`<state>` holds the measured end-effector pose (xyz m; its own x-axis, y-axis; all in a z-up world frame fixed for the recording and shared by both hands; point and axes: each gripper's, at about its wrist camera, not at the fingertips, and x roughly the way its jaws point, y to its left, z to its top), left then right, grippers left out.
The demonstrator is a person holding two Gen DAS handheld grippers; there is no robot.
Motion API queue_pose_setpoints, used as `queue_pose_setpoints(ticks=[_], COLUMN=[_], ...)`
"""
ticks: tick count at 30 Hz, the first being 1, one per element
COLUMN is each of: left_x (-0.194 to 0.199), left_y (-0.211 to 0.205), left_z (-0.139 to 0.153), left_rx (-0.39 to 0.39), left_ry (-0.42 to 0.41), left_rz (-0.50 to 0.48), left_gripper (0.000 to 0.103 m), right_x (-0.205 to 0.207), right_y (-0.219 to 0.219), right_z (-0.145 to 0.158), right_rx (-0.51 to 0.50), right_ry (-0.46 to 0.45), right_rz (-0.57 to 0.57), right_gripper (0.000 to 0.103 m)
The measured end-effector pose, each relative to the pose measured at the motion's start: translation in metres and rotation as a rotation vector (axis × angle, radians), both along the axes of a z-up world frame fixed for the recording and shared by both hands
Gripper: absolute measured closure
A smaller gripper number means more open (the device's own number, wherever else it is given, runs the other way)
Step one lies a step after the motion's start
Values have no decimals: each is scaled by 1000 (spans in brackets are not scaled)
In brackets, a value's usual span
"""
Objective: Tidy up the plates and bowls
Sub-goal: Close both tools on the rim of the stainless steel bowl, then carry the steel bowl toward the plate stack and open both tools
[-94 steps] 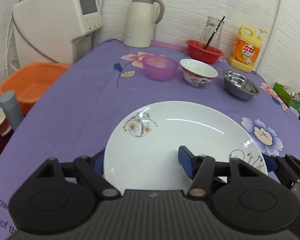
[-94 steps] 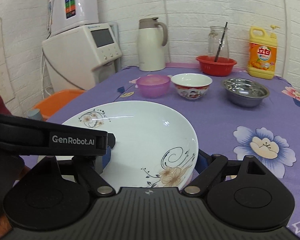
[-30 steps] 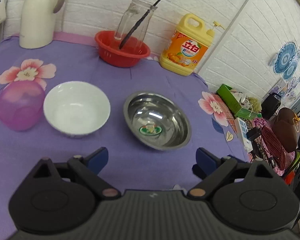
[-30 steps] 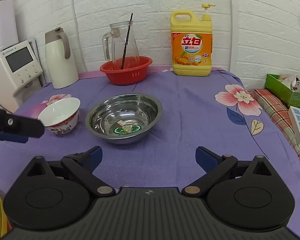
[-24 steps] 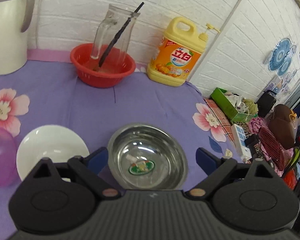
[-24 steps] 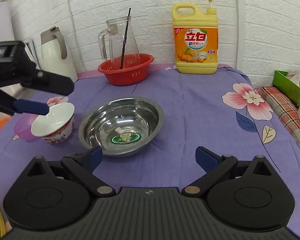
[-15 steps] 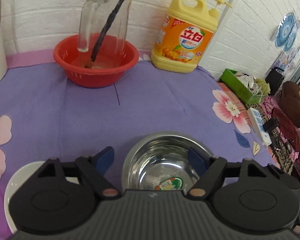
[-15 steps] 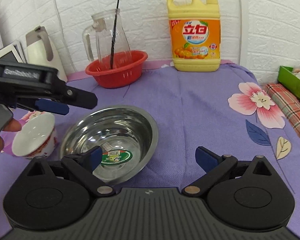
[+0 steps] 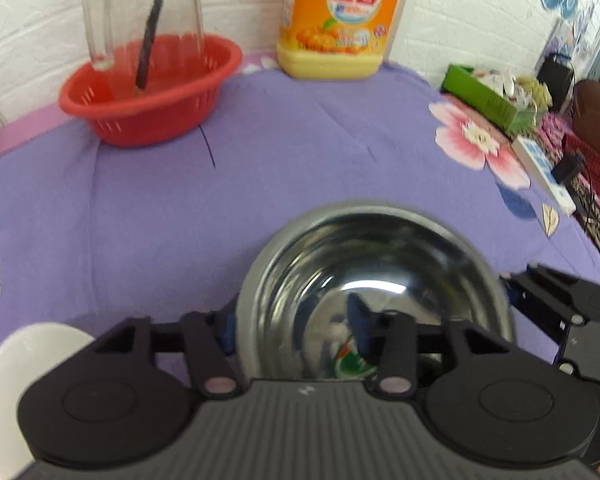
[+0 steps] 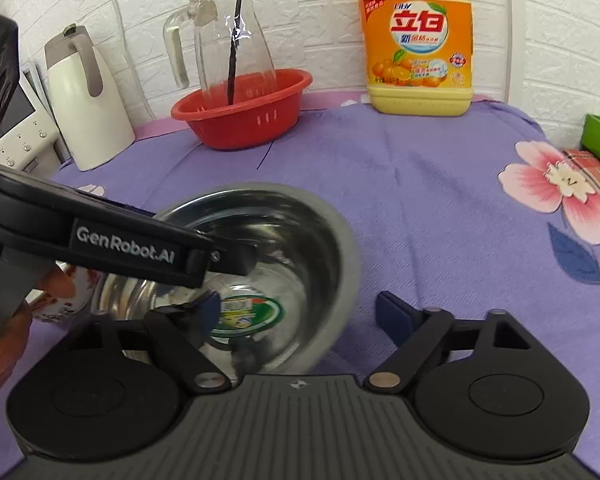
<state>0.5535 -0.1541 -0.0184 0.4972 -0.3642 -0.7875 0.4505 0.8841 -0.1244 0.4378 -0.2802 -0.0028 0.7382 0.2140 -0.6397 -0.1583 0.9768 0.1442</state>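
Note:
A steel bowl [image 9: 380,264] with a green sticker inside sits on the purple flowered cloth; it also shows in the right wrist view [image 10: 284,248]. My left gripper [image 9: 292,326] straddles its left rim, one finger outside and one inside, partly closed. My right gripper [image 10: 300,312] straddles its right rim the same way, still open. A white patterned bowl [image 9: 24,364] sits at the left, mostly hidden by the left gripper body in the right wrist view.
A red basket [image 10: 244,108] holding a glass jug [image 10: 228,36] stands at the back. A yellow detergent bottle [image 10: 418,40] stands right of it, a white thermos [image 10: 84,108] at the left. A green box [image 9: 488,96] lies past the table's right edge.
Both grippers left the white plate, swung right and came down onto the steel bowl. Both have narrowed around opposite rims, the left more so.

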Motion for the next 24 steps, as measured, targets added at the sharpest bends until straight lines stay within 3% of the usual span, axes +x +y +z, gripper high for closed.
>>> queue_pose_setpoints(ticks=[3, 11, 17, 24], left_x=[-8, -58, -123, -211], left_y=[-4, -4, 0, 6], left_z=[1, 30, 46, 44], left_rx=[15, -43, -65, -70], left_ry=[7, 12, 9, 2], left_rz=[29, 38, 27, 10], left_gripper=[64, 65, 65, 64], right_x=[-5, -51, -111, -191], right_y=[7, -1, 4, 13], right_z=[2, 28, 43, 41], right_rx=[-16, 22, -3, -6], right_ry=[4, -5, -23, -22], right_rz=[-6, -31, -37, -44], right_gripper=[0, 0, 0, 0])
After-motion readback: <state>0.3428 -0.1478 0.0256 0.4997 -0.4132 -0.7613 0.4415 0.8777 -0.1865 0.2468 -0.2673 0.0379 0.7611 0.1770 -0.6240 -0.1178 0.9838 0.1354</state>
